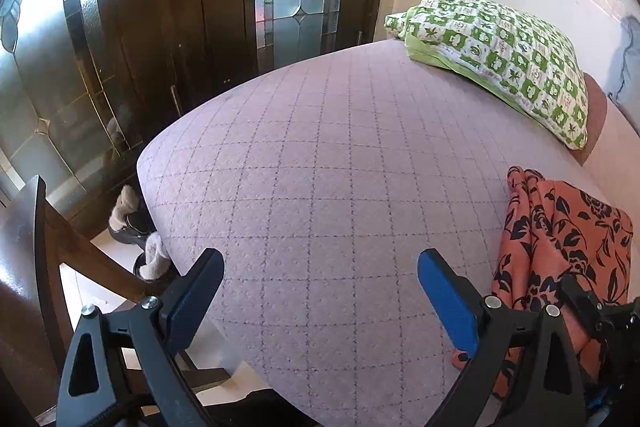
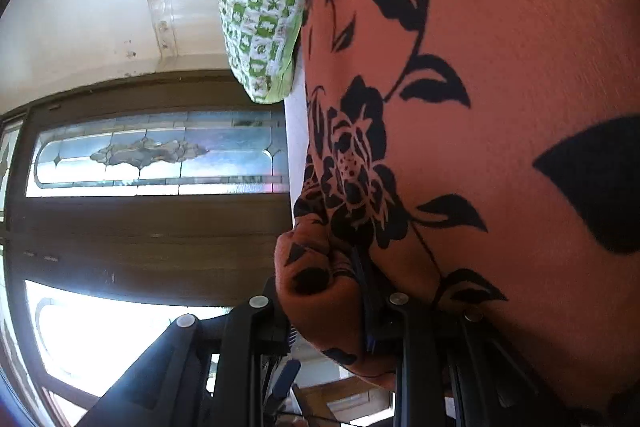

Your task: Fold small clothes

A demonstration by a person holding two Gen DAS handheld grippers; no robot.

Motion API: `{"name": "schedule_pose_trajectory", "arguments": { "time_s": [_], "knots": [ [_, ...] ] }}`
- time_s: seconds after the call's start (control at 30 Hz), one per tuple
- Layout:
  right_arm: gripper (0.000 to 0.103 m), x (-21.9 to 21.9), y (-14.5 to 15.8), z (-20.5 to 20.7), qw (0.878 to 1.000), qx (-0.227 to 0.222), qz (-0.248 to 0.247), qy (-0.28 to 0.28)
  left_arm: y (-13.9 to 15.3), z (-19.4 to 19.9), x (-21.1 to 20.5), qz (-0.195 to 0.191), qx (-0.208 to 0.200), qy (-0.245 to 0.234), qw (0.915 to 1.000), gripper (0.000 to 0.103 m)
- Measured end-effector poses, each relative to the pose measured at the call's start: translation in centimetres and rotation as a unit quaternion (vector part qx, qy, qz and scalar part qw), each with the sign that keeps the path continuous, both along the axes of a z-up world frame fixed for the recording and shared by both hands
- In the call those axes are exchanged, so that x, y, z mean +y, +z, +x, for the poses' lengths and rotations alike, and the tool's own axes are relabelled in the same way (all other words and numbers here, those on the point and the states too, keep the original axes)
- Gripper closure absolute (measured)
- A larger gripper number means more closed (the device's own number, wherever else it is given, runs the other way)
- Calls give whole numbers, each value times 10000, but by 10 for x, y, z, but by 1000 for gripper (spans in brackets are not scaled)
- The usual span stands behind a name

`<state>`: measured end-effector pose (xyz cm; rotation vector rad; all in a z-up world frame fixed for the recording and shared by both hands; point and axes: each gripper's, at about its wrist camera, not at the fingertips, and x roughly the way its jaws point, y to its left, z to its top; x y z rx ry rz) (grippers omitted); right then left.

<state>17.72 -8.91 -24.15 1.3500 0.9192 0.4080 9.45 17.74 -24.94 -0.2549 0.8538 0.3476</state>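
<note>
Your right hand-held gripper (image 2: 360, 291) appears clamped on a bunched edge of the orange floral garment (image 1: 560, 247), lifting it at the bed's (image 1: 320, 167) right side so it can hang out. Your left hand-held gripper (image 1: 320, 291) hovers with jaws spread wide and empty, ready to take another corner.

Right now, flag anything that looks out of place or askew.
The orange floral garment is bunched and crumpled at the bed's right edge, not laid flat; the right gripper has it pinched. The left gripper hangs open, empty. Nothing looks damaged.
</note>
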Motion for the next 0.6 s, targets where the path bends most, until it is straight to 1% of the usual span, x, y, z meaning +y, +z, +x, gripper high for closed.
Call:
{"name": "schedule_pose_trajectory", "arguments": {
  "time_s": [0.07, 0.13, 0.17, 0.23, 0.27, 0.3, 0.37, 0.4, 0.43, 0.47, 0.5, 0.53, 0.57, 0.6],
  "knots": [
    [75, -2, -3, -5, 9998, 2, 180, -24, 1, 0, -4, 37, -27, -11, 10000, 5],
    [74, -6, -3, -16, 9992, -94, 349, -168, 2, -1, -9, 101, -67, -38, 9999, 5],
    [69, -8, -2, -22, 9988, -107, 445, -183, 3, -2, -12, 140, -95, -53, 9998, 5],
    [45, -9, -2, -30, 9964, -152, 835, 8, 8, -5, -18, 247, -222, -57, 9994, 5],
    [25, -9, -1, -34, 9946, -189, 1018, 82, 12, -8, -22, 300, -342, -75, 9989, 5],
    [19, -12, 2, -41, 9927, -186, 1184, 140, 15, -10, -24, 334, -422, -91, 9985, 5],
    [19, -22, 12, -52, 9951, -256, 947, 95, 23, -14, -32, 427, -653, -158, 9968, 5],
    [19, -30, 21, -59, 9962, -432, 752, 64, 26, -15, -37, 411, -759, -246, 9960, 5],
    [19, -40, 30, -64, 9973, -588, 440, 21, 28, -16, -45, 372, -837, -379, 9951, 5],
    [21, -47, 36, -67, 9979, -602, 230, 13, 30, -15, -51, 359, -865, -478, 9945, 5],
    [29, -59, 41, -69, 9983, -568, -75, -68, 31, -15, -61, 348, -919, -636, 9931, 5],
    [35, -68, 43, -70, 9980, -612, -73, -150, 34, -16, -68, 325, -1004, -761, 9915, 5],
    [46, -74, 43, -71, 9977, -640, -38, -196, 38, -18, -75, 305, -1142, -877, 9891, 5],
    [50, -83, 44, -72, 9974, -657, -90, -276, 43, -22, -84, 315, -1334, -1002, 9855, 5]
  ]
}}
